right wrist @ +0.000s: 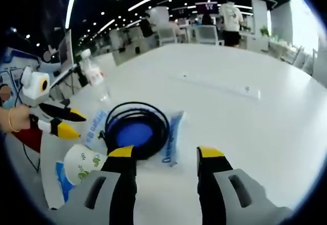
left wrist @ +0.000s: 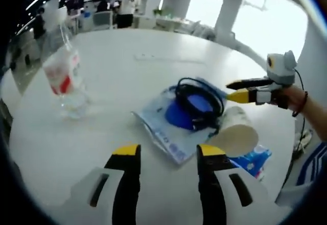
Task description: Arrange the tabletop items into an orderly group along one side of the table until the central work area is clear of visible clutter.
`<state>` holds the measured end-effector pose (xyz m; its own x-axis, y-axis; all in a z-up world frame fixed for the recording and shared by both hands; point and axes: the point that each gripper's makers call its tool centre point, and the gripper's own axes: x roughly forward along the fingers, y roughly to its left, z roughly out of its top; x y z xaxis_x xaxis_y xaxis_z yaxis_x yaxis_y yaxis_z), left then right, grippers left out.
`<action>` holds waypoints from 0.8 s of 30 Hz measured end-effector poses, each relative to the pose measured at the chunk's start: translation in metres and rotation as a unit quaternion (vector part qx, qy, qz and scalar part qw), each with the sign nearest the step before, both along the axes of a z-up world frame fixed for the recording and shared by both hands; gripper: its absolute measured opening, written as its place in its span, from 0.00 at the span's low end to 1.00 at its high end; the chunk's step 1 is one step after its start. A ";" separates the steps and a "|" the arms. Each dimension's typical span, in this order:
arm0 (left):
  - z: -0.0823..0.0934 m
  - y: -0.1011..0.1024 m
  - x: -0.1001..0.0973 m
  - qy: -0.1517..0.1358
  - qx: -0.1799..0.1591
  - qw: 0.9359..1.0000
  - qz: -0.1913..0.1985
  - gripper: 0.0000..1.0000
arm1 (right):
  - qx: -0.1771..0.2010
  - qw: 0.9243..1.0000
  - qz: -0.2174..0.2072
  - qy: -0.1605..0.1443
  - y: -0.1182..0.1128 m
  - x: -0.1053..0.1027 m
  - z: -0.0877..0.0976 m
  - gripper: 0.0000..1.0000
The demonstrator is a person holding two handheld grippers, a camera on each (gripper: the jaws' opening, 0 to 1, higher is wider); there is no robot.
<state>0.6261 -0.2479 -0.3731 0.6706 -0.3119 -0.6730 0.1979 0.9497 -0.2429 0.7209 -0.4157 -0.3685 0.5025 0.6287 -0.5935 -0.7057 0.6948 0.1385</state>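
left hand-held gripper (left wrist: 167, 153): open, empty | right hand-held gripper (right wrist: 166, 156): open, empty, nearer | coiled black cable (right wrist: 137, 129) on blue pouch (right wrist: 172, 138): just ahead-left of right jaws | paper cup (right wrist: 84, 164), bottle (left wrist: 65, 77): on desk (right wrist: 245, 128), apart

We see open white tabletop (right wrist: 265, 128) beyond a coiled black cable (right wrist: 137, 128) on a blue-printed packet (left wrist: 168, 133); a clear plastic bottle (left wrist: 65, 79) stands apart.

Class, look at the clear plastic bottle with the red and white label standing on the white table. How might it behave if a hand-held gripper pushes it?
The clear plastic bottle with the red and white label stands upright and tall on a narrow base, so a high push would probably tip it. It looks mostly empty, so likely light and easily slid. Once down, its round body would probably roll.
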 end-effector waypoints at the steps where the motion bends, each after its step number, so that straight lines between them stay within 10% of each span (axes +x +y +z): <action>1: -0.001 -0.001 0.000 0.000 0.000 1.000 0.001 0.39 | -0.001 1.000 -0.003 0.003 -0.001 0.000 -0.003 0.42; 24: -0.023 -0.008 0.000 0.055 -0.010 0.998 0.026 0.21 | -0.010 1.000 -0.020 0.005 -0.001 0.007 -0.015 0.14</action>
<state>0.6266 -0.2556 -0.3961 0.6085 -0.2928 -0.7376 0.1203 0.9527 -0.2790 0.7276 -0.4168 -0.3831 0.5214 0.5964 -0.6103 -0.6755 0.7255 0.1319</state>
